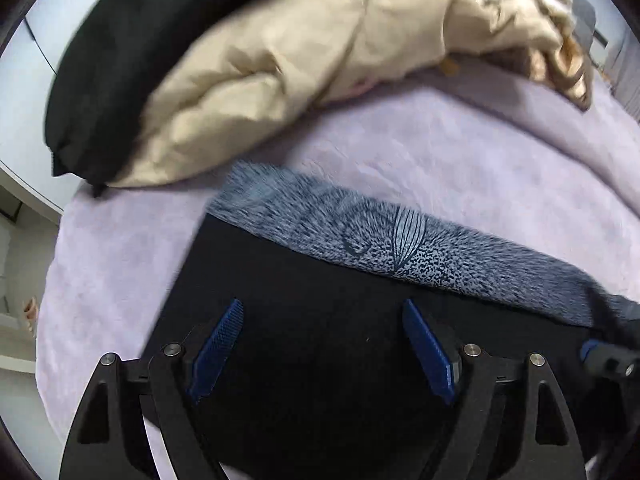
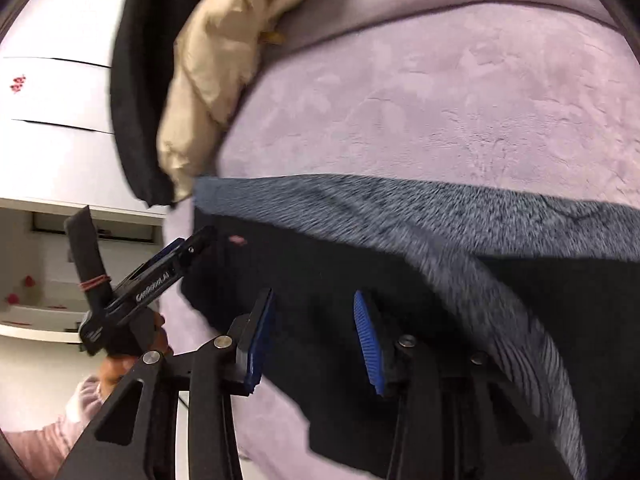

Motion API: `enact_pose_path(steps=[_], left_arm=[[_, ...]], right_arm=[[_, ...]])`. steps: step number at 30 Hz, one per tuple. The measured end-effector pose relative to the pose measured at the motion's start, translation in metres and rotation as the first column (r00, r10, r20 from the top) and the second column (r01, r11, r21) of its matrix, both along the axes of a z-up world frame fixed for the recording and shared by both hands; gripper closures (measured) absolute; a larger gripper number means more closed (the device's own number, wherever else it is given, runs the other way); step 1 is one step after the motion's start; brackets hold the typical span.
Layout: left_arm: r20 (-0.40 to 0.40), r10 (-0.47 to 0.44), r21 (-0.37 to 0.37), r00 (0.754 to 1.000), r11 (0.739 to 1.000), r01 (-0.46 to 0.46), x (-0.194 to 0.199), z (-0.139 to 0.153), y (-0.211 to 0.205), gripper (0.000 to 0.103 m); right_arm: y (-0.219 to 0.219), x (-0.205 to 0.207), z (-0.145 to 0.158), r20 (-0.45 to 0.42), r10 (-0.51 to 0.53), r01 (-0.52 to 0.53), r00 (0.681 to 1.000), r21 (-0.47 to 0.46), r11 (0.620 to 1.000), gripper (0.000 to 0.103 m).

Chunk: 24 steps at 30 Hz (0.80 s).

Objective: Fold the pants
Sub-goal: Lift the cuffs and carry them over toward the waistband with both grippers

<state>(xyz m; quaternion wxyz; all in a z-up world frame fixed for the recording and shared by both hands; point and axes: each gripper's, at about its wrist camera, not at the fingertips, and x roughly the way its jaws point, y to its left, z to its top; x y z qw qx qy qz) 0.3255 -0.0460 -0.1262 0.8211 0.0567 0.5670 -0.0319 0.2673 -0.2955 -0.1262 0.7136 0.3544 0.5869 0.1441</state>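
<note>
Now both sets of jaws gape wide: the left gripper (image 1: pixel 322 344) and right gripper (image 2: pixel 314 330) hold nothing. Each hangs over the black, speckled-grey-trimmed pants (image 1: pixel 328 292) low in frame, on the lilac plush blanket (image 1: pixel 440 140).

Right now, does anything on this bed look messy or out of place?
Yes. A beige garment lies crumpled against a black one at the far edge of the lilac blanket. The pants lie unevenly, their patterned layer bunched and curving over the black part.
</note>
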Motion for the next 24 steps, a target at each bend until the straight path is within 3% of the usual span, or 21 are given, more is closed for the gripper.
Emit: enact_pose_path(steps=[2, 4, 6, 9, 14, 18, 21, 24], left_arm=[[0.01, 0.009, 0.018, 1.0, 1.0, -0.009, 0.0, 0.0, -0.004, 0.02], [0.0, -0.008, 0.006, 1.0, 1.0, 0.008, -0.005, 0.009, -0.003, 0.02], [-0.004, -0.054, 0.007, 0.999, 0.998, 0.054, -0.019, 0.027, -0.005, 0.02], [-0.026, -0.143, -0.004, 0.989, 0.99, 0.143, -0.046, 0.046, -0.019, 0.02], [-0.118, -0.3, -0.132, 0.947, 0.949, 0.285, -0.102, 0.057, -0.083, 0.02], [-0.172, -0.411, -0.279, 0.895, 0.892, 0.356, -0.146, 0.053, -0.157, 0.02], [-0.22, -0.486, -0.355, 0.846, 0.847, 0.395, -0.173, 0.04, -0.214, 0.02], [-0.253, -0.506, -0.387, 0.825, 0.834, 0.393, -0.189, 0.027, -0.252, 0.02]], right_arm=[[-0.023, -0.001, -0.006, -0.014, -0.102, 0.102, 0.995, 0.018, 0.995, 0.065], [-0.053, -0.011, -0.002, -0.037, -0.229, 0.232, 0.973, 0.123, 0.965, 0.062], [-0.075, -0.029, 0.01, -0.026, -0.265, 0.265, 0.964, 0.179, 0.947, 0.059], [-0.101, -0.07, 0.034, 0.016, -0.269, 0.265, 0.963, 0.137, 0.954, 0.043], [-0.15, -0.166, 0.038, -0.045, -0.35, 0.353, 0.936, 0.111, 0.929, 0.042], [-0.193, -0.257, 0.028, -0.119, -0.459, 0.471, 0.88, 0.092, 0.878, 0.042], [-0.226, -0.323, 0.013, -0.184, -0.546, 0.562, 0.817, 0.042, 0.826, 0.042], [-0.26, -0.385, 0.004, -0.213, -0.626, 0.639, 0.75, -0.011, 0.77, 0.042]])
